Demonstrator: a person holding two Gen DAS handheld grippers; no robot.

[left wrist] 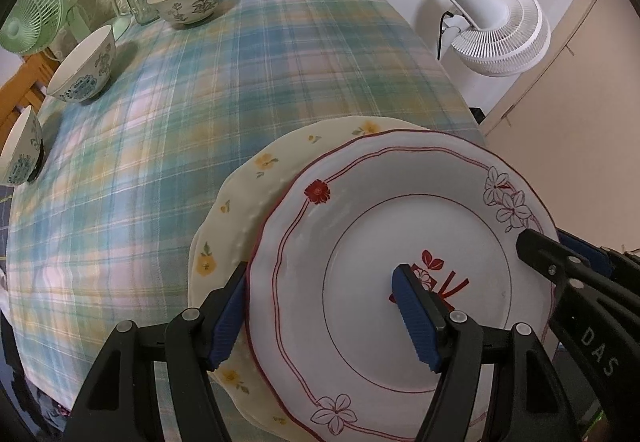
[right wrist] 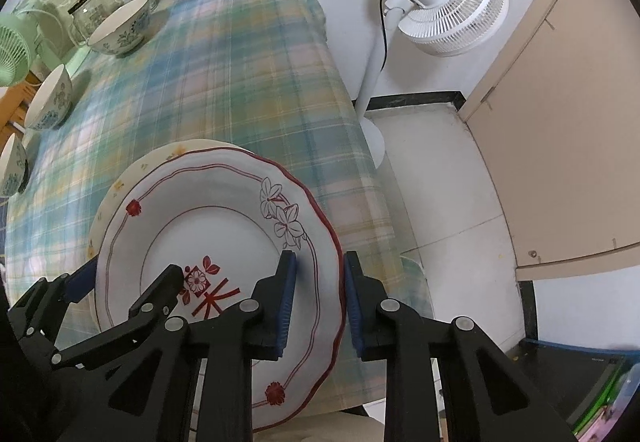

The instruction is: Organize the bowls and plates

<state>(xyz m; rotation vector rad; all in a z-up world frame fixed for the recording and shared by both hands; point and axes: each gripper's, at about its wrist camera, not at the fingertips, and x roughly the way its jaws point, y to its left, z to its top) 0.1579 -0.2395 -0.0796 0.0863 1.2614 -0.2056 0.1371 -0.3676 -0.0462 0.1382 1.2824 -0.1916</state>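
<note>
While you have both tools on it, treat the white scalloped plate with red line-work and flower motifs [left wrist: 400,262] as stiff, glazed and breakable: it will not flex, and the glaze gives the pads little friction. It lies on top of a cream plate with yellow flowers [left wrist: 256,202] near the front right corner of the desk covered in a green-and-blue plaid cloth [left wrist: 180,122].

Your left hand-held gripper [left wrist: 320,306] straddles the plate's left rim, one blue pad outside the edge and one over the well, with a wide gap, so it looks released. Your right hand-held gripper [right wrist: 318,302] brackets the right rim with a pad on each side, close to it, though I cannot tell whether they are clenched on it yet.

Take hold at the rim, well onto the flat border, not the thin scalloped lip. Judging by its size, it is fairly heavy. Three white bowls with blue floral patterns [left wrist: 84,66] stand apart along the desk's left side.
</note>
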